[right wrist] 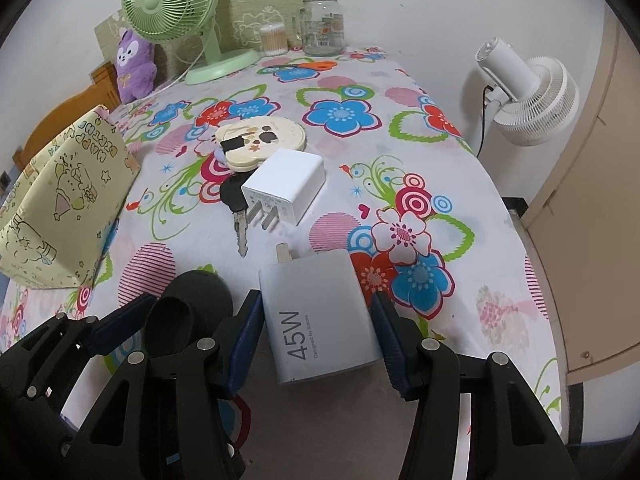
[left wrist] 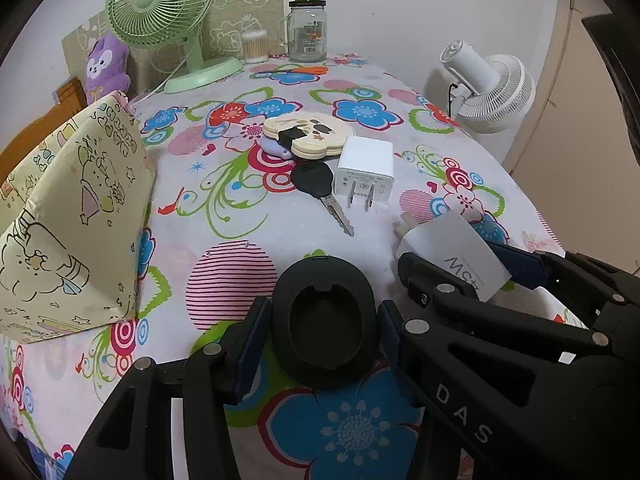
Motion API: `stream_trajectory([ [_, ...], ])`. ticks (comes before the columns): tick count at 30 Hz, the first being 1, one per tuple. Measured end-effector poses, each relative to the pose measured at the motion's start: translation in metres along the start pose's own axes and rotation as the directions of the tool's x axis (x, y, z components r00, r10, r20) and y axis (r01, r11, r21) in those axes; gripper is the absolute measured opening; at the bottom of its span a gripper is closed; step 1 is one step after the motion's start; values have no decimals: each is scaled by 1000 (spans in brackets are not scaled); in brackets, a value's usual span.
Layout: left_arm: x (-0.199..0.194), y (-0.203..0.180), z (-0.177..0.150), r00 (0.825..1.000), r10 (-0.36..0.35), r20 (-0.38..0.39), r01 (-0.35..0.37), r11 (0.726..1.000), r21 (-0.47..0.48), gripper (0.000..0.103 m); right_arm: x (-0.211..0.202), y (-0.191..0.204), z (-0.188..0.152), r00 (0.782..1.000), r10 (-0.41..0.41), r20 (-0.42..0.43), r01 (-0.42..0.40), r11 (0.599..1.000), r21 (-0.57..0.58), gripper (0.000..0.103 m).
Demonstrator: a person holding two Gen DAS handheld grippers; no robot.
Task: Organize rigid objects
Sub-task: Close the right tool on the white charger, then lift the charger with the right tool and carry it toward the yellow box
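1. Left gripper [left wrist: 324, 324] at bottom centre of left wrist view, jaws closed in on black oval holder [left wrist: 325, 322], blue pads touching both its sides; gripping it.
2. Black oval holder hollow side up, resting on floral tablecloth [left wrist: 240, 216], also visible at lower left of right wrist view [right wrist: 196, 300].
3. Right gripper [right wrist: 318, 324] at bottom centre of right wrist view, pads against both long sides of white 45W charger [right wrist: 320, 316]; clamped on it.
4. 45W charger lying flat, prongs toward upper left of frame, printed face up; seen at right of left wrist view [left wrist: 456, 252] between right gripper's fingers.
5. Just above in frame: smaller white charger [right wrist: 284, 188] on its side, prongs toward camera, touching or just beside black-headed key [right wrist: 236, 208].
6. Key blade pointing toward lower frame, head tucked near cream round case [right wrist: 260, 140] with a black strap.
7. Left of frame: yellow patterned paper bag [left wrist: 72, 220], standing open.
8. Upper left: green desk fan [left wrist: 160, 12], purple plush [left wrist: 106, 66] beside it.
9. Top centre: glass jar with green lid [left wrist: 307, 28], cotton swab tub [left wrist: 255, 46] just beside, orange scissors [left wrist: 304, 69] flat in front.
10. Upper right, off the table: white fan [left wrist: 488, 84].
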State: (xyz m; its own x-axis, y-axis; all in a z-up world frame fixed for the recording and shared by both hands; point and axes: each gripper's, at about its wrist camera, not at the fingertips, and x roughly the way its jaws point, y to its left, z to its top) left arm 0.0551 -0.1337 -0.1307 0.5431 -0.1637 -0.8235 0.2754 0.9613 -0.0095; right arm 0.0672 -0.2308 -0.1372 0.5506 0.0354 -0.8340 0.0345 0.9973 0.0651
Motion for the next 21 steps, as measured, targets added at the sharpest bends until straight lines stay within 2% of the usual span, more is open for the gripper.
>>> stream_trajectory([
  [21,-38,12,12,998,16,55,-16,1000,3,57,-35,19,13,999,20,48,-20,1000,10,51],
])
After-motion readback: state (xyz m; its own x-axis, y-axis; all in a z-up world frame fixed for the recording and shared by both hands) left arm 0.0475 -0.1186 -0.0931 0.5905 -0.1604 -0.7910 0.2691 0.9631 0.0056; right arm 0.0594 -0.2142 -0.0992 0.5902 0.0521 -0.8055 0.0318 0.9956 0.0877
